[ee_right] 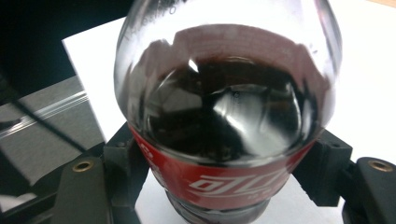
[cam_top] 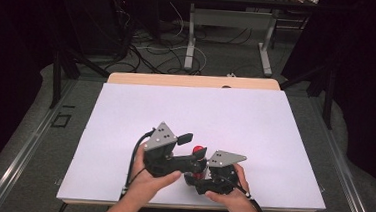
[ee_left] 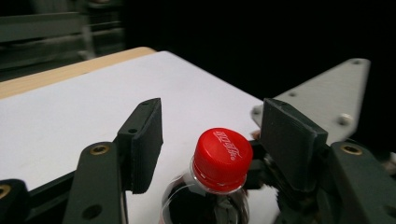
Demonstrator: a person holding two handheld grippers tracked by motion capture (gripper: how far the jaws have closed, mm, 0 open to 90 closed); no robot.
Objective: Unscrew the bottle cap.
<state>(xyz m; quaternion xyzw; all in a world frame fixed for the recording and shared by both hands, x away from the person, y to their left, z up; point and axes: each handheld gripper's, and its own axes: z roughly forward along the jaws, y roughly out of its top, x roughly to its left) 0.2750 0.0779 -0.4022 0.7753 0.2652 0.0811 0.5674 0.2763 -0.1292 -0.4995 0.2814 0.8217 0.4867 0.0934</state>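
Bottle (ee_right: 224, 116) of dark cola, red-capped, standing near the front edge of the white bench (cam_top: 255, 115), slightly right of its middle. Right gripper (ee_right: 224, 168) holds the bottle's red-labelled body, one jaw pressed against each side of the label, so the bottle is kept upright and, in all likelihood, prevented from turning. Left gripper (ee_left: 210, 140) is set at cap height with its jaws spread wide, one on each side of the red cap (ee_left: 221, 158) and neither touching it. This arrangement suggests a two-handed division of labour: one tool anchors the body while the other is positioned to close on the cap, probably to unscrew it. In the high view both hands sit close together over the bottle, the left hand (cam_top: 148, 176) beside the right hand (cam_top: 230, 191).
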